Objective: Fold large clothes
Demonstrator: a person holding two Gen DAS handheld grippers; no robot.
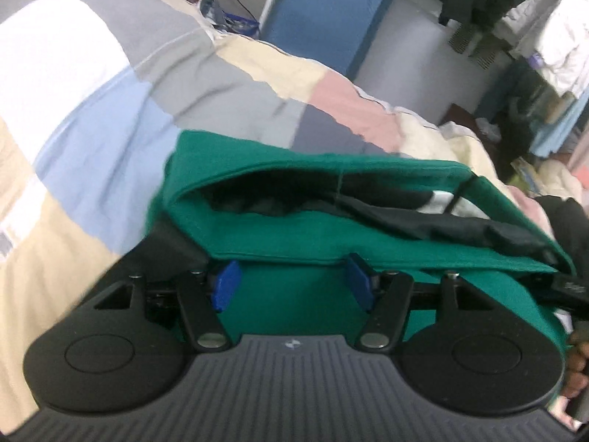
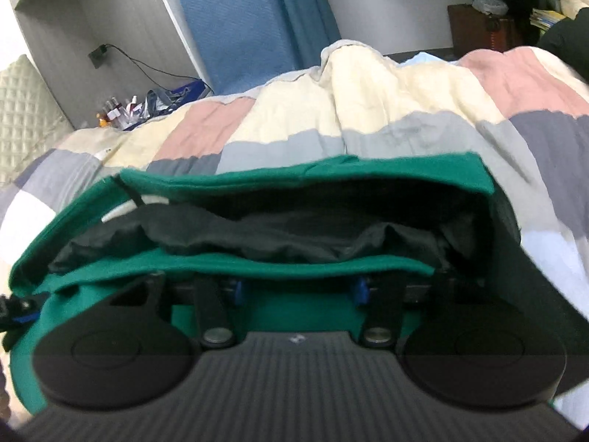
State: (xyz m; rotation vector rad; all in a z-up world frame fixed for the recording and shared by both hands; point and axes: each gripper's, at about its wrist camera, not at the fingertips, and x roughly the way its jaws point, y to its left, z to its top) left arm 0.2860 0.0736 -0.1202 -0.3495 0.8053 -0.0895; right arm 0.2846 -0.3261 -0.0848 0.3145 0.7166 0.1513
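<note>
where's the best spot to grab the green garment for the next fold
Probably the near green hem of the green garment, the layer lying straight across just ahead of each tool. Come in low from the near side, one finger under that edge and one on top. It is a thin, flat edge; the black lining behind is loose and bunched.
</note>
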